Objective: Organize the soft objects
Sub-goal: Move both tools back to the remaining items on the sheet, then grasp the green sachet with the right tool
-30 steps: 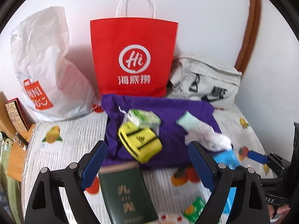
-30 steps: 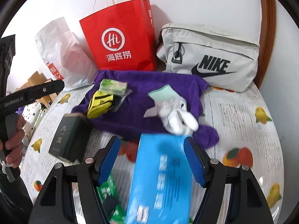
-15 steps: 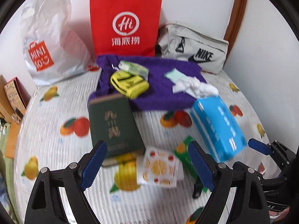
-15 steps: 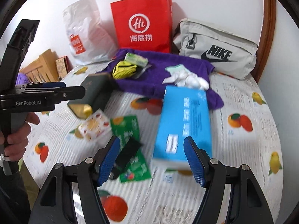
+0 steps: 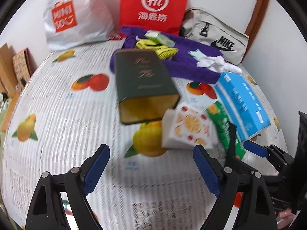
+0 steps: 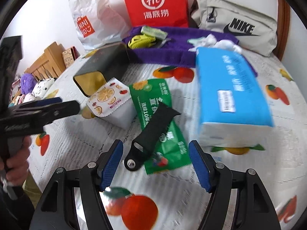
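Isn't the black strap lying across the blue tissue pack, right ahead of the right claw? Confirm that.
Not quite. The right wrist view shows the black strap lying across the green snack packet, not the blue tissue pack, which sits apart to the strap's right. The rest holds: the strap is right ahead of the right claw, whose jaws are open and hold nothing.

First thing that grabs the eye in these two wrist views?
The red paper bag standing upright against the back wall, between a white plastic bag and a beige Nike pouch. Next, the blue tissue pack lying at the right of the fruit-print tablecloth. Both the left gripper and right gripper hang open, empty.
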Demonstrator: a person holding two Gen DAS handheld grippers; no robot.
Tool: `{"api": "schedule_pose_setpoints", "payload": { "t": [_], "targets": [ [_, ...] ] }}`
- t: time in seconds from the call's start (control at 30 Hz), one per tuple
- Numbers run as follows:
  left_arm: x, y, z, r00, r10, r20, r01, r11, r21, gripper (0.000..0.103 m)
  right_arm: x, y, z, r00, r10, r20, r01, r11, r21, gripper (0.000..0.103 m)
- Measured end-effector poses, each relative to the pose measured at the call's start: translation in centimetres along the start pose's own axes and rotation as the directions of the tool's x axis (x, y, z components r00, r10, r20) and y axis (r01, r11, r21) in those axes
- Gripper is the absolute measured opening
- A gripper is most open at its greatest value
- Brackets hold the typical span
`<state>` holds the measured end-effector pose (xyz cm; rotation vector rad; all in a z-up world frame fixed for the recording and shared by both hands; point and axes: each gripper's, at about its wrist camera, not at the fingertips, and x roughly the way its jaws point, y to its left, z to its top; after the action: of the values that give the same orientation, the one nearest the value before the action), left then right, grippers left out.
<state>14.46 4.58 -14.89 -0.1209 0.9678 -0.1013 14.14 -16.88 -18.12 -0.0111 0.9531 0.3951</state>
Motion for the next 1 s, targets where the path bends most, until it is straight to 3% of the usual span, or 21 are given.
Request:
{"api": "schedule_pose_setpoints", "payload": {
  "t": [0.13,0.3,0.43,0.5,0.77,0.87,0.93,1.0],
  "targets": [
    [0.3,1.2,-0.6,1.000,-0.007,-0.016,0.007,1.000,-0.022,0.088,1.6,1.3,0.2,0.999,-0.043,0.013,0.043,0.999,-0.017,0.068],
    [0.4,1.9,-0.7,1.000,-0.017,-0.018,0.016,0.999,-0.037,0.088,1.5,2.4,0.3,0.994,-0.096,0.043,0.100,0.992,-0.082,0.019],
    [0.3,1.7,-0.8,0.999,-0.037,-0.014,0.037,0.999,-0.035,0.088,-0.1,1.6,0.2,0.999,-0.014,0.052,0.017,0.999,-0.051,0.013],
    [0.3,1.5,-0.9,0.999,-0.046,-0.016,0.045,0.998,-0.031,0.088,-0.3,1.5,0.0,0.999,-0.011,0.048,0.014,0.999,-0.052,0.009],
    [0.2,0.5,-1.1,0.999,-0.041,-0.020,0.041,0.999,0.000,0.088,-1.2,0.9,-1.4,0.999,0.013,0.044,-0.011,0.999,-0.038,0.009],
    [0.3,0.1,-1.3,0.999,-0.040,-0.026,0.040,0.999,0.010,0.088,-1.0,0.5,-1.8,1.000,0.020,0.006,-0.020,0.999,-0.040,0.011],
    [0.3,-0.2,-1.5,0.999,-0.035,-0.030,0.035,0.999,0.019,0.088,-1.2,0.4,-2.2,1.000,0.010,0.009,-0.010,0.999,-0.048,0.017],
    [0.4,-0.4,-1.7,0.999,-0.034,-0.035,0.035,0.999,0.024,0.088,-1.5,0.4,-2.5,1.000,-0.002,0.010,0.003,0.998,-0.059,0.036]
  ]
}}
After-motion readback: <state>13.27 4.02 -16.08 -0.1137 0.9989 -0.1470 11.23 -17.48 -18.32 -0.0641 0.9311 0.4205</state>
